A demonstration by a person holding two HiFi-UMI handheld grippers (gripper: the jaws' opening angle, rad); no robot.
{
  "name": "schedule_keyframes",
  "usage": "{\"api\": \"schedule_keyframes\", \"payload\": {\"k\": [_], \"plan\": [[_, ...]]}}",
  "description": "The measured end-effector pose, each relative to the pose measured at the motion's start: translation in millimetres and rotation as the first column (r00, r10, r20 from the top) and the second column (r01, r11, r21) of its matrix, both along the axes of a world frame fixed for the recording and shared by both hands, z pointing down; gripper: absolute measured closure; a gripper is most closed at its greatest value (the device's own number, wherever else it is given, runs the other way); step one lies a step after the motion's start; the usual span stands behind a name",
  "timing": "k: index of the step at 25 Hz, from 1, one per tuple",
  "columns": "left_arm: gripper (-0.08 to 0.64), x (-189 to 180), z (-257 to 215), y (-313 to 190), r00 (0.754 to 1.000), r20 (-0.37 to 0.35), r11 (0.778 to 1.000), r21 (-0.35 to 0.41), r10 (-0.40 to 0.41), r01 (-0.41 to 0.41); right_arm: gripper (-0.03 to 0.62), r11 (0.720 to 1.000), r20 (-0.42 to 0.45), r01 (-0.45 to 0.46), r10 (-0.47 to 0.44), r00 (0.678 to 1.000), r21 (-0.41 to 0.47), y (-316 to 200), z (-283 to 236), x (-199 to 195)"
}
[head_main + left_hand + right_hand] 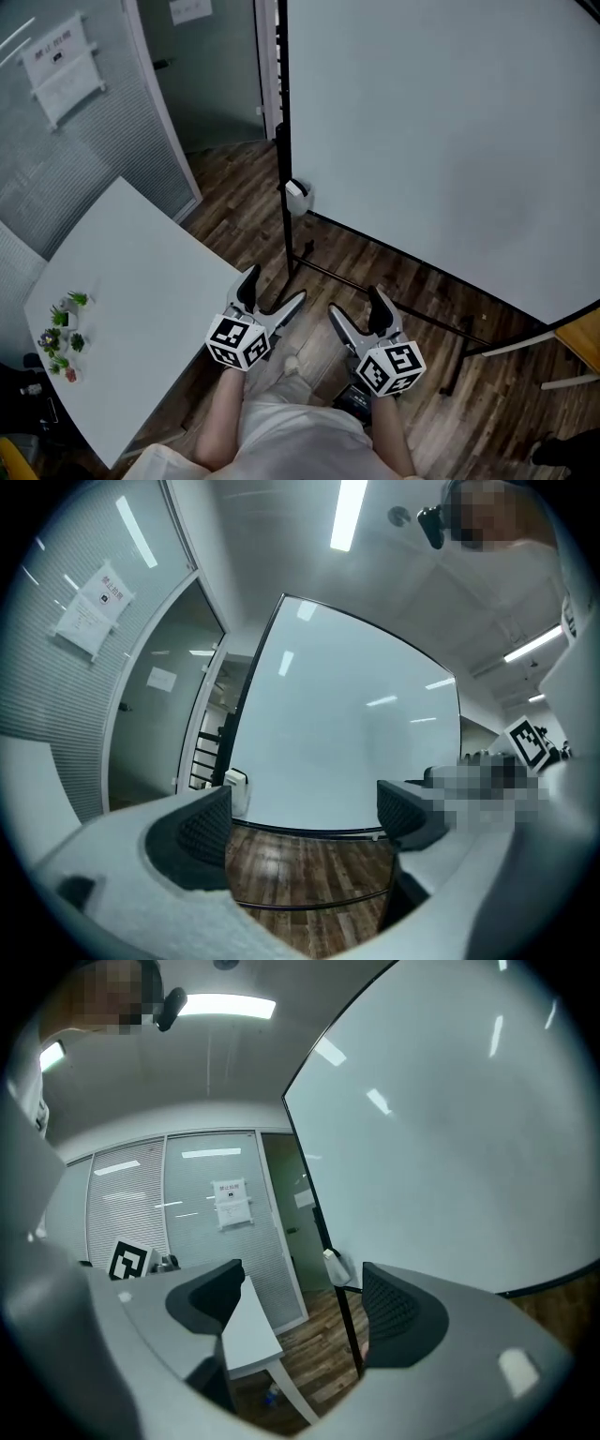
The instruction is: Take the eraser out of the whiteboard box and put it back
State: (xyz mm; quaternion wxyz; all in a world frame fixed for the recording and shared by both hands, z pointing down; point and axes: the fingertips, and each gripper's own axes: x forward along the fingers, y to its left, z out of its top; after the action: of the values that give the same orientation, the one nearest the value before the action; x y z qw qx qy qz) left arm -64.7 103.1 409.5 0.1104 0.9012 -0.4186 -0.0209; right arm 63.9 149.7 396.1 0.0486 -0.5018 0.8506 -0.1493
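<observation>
The left gripper (270,293) and right gripper (359,314) both gape empty, and the small white box (296,198) on the black post (284,169) of the large whiteboard (441,122) sits well ahead, slightly nearer the left.

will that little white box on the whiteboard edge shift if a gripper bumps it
Probably a little. The white box hangs on the black frame of the whiteboard, clear of the floor, so a sideways bump might slide or unhook it. It looks small and plastic, so it is likely light.
</observation>
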Motion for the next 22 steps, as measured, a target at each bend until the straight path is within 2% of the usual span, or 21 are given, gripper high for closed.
{"api": "schedule_keyframes", "payload": {"k": [6, 10, 17, 22], "plan": [[0.099, 0, 8, -79, 1.000, 0.018, 1.000, 0.000, 0.017, -0.017, 0.190, 0.999, -0.016, -0.005, 0.004, 1.000, -0.042, -77, 11, -4], [0.101, -3, 15, -125, 1.000, 0.000, 1.000, -0.018, 0.022, -0.022, 0.189, 0.999, -0.039, 0.016, -0.018, 0.999, -0.051, -123, 16, -17], [0.101, 2, 34, -176, 0.999, 0.013, 0.998, -0.040, 0.052, -0.051, 0.189, 0.996, -0.061, -0.023, 0.017, 0.998, -0.089, -163, 34, -5], [0.110, 1, 39, -194, 0.998, 0.030, 0.998, -0.038, 0.055, -0.054, 0.189, 0.995, -0.064, -0.020, 0.014, 0.998, -0.098, -179, 40, -6]]}}
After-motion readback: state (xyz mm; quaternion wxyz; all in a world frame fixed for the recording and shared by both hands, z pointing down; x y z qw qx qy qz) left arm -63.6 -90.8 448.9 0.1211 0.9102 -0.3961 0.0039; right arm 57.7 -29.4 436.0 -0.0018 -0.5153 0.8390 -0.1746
